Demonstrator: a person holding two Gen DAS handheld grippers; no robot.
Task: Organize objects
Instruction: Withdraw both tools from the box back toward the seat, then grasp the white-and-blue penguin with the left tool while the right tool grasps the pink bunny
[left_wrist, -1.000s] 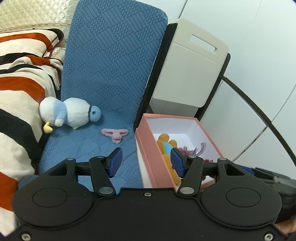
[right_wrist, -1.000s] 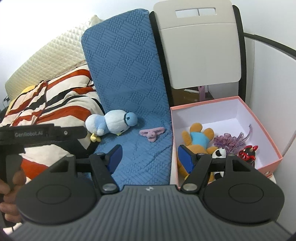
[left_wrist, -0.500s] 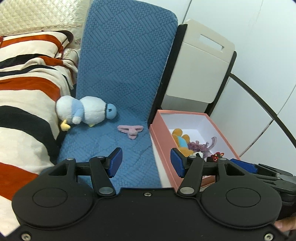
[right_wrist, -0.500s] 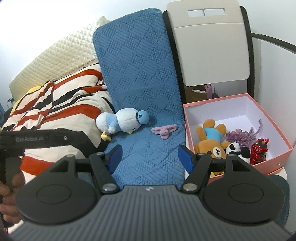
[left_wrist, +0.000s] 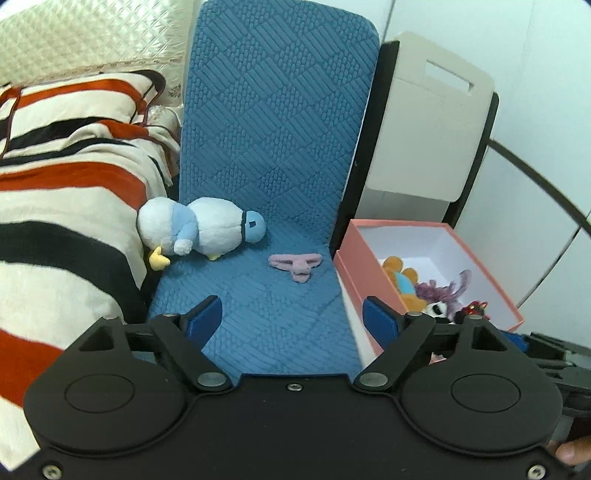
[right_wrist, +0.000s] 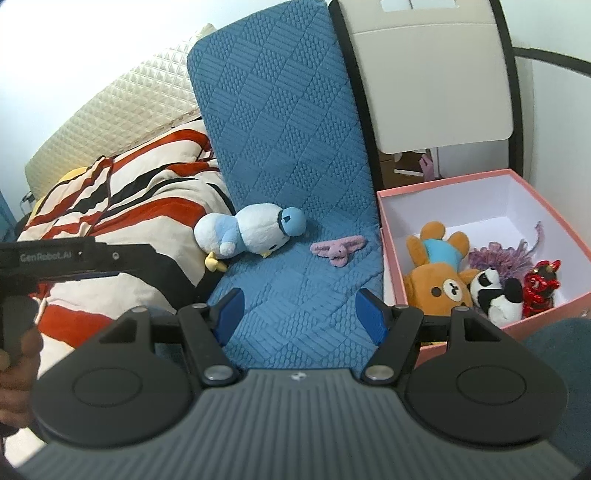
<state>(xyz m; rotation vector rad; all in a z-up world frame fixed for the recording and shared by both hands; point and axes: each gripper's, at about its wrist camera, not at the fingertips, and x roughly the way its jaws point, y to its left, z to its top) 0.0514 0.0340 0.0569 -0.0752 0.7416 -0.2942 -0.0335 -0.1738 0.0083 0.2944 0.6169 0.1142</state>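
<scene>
Right wrist: pink box (right_wrist: 517, 325) with bear (right_wrist: 439, 273), panda (right_wrist: 495, 295), red figurine (right_wrist: 541, 284).

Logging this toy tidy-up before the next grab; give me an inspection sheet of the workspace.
Surface: blue quilted mat, beside a striped blanket.
Job's things: penguin plush and pink hair clip lie on the mat; pink box holds a bear, panda, purple yarn piece, red figure.
Clutter: nothing seen.
Tools: left tool open, empty, jaws just widened; right tool open, empty.
Cables: nothing seen.
Surroundings: white chair back, cream quilted headboard.
</scene>
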